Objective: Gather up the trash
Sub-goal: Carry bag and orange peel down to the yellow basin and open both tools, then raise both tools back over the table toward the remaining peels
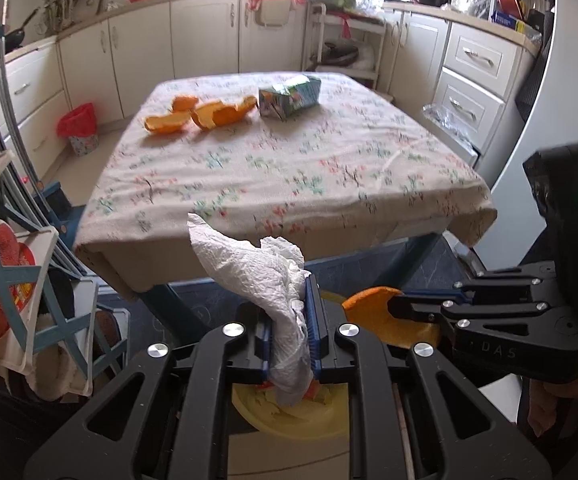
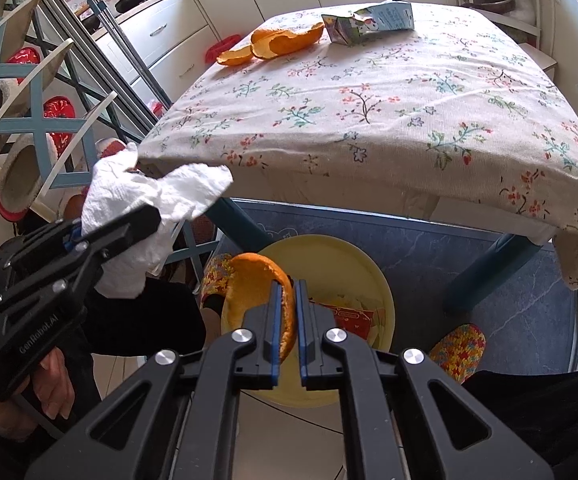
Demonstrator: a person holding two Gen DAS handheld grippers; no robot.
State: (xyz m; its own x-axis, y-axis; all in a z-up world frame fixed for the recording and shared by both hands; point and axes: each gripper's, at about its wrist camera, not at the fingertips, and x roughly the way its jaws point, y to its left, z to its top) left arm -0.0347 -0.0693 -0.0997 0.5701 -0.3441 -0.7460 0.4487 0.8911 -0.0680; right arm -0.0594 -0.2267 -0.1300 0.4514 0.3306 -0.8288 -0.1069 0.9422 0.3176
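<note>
My left fingers (image 1: 289, 312) pinch a crumpled white paper towel (image 1: 257, 276) between their blue pads; the wad fills the gap, one tail hanging below the pads toward 6 o'clock, the larger end rising toward 11 o'clock. Its long axis runs roughly along my fingers. It is creased and twisted, with a soft quilted texture.

My right fingers (image 2: 287, 320) hold an orange peel (image 2: 257, 280) on edge in the narrow gap between the pads. No earlier view shows how that gap got there, but the peel sits in it, touching the left pad; whether the right pad presses it I cannot tell. The peel is a curved cup, bright orange outside, paler inside, bulging out to 10 o'clock of the fingertips.

Both pieces hang over a yellow bin (image 2: 353, 264) on the floor, at 6 o'clock of the surface (image 2: 369, 120). At the surface's far end, toward 12 o'clock, lie more peels (image 2: 273, 46) and a crushed carton (image 2: 373, 20) on its side.
</note>
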